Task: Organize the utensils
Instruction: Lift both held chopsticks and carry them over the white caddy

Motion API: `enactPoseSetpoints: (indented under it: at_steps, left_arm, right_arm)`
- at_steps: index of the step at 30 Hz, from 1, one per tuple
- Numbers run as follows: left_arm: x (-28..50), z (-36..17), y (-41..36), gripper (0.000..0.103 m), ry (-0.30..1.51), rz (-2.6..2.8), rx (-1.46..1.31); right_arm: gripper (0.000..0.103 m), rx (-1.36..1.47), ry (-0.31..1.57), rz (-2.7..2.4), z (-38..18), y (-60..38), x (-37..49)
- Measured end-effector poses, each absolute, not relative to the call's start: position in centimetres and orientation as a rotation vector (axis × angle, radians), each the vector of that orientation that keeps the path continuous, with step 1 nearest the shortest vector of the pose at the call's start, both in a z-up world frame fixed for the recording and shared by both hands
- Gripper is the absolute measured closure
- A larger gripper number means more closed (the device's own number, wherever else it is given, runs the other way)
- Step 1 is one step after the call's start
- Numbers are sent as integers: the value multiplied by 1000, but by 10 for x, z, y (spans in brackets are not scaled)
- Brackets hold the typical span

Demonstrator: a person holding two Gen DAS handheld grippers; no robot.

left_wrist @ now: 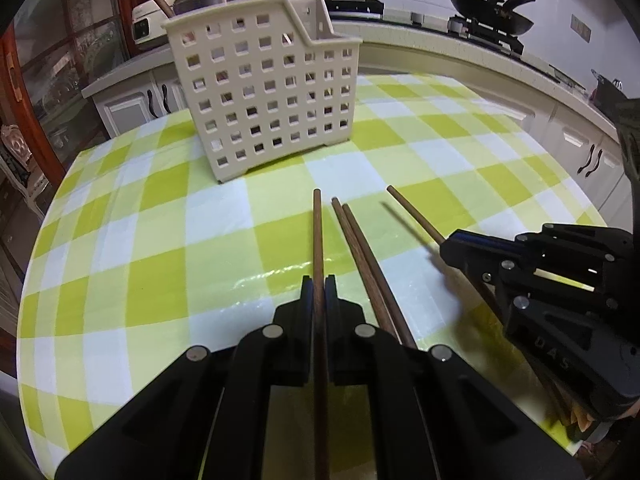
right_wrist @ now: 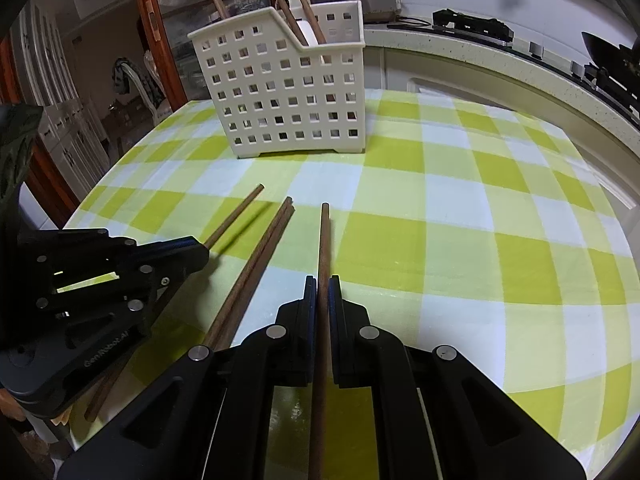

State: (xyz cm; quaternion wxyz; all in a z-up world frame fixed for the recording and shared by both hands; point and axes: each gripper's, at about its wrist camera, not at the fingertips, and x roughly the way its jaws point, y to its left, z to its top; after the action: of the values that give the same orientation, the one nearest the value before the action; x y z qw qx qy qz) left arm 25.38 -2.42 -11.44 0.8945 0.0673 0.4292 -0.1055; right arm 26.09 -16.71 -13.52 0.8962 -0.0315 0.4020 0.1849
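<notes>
At the bottom centre of the left wrist view the left gripper (left_wrist: 319,288) is clenched on a single wooden chopstick (left_wrist: 317,236), the slim rod pinched between the black jaws partway along its length so that its blunt end juts forward toward the basket (left_wrist: 264,92); that hold looks meant to leave enough free length ahead of the jaws to steer the tip in over the basket's rim. The right gripper (right_wrist: 322,288) does the same at the bottom centre of its own view, clamped on another chopstick (right_wrist: 325,240), and in the left wrist view it shows at the lower right, its stick slanting toward the upper left. Between the two held sticks a loose pair of chopsticks (left_wrist: 360,260) lies side by side, touching, on the worktop (left_wrist: 120,240), apparently waiting its turn. The basket stands upright in the upper middle of both views, well apart from the gripper tips; it is cream plastic, boxy, its walls pierced by a regular grid of small square holes, with a rim that steps down on one side. Several chopsticks (right_wrist: 296,8) already lean out of its top at a slant. All the sticks are dark brown, matte and round in section, with faint grain. The worktop is covered by a smooth, slightly glossy cloth checked in lime green, pale green and white, catching a streak of glare just ahead of the left gripper.
</notes>
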Motion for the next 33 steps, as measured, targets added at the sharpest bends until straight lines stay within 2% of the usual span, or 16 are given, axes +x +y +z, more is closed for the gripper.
enactPoseSetpoints:
  at_steps: [33]
  left_arm:
    - [190, -4, -6, 97, 613, -220, 101]
  right_arm:
    - [97, -18, 534, 444, -37, -178, 220]
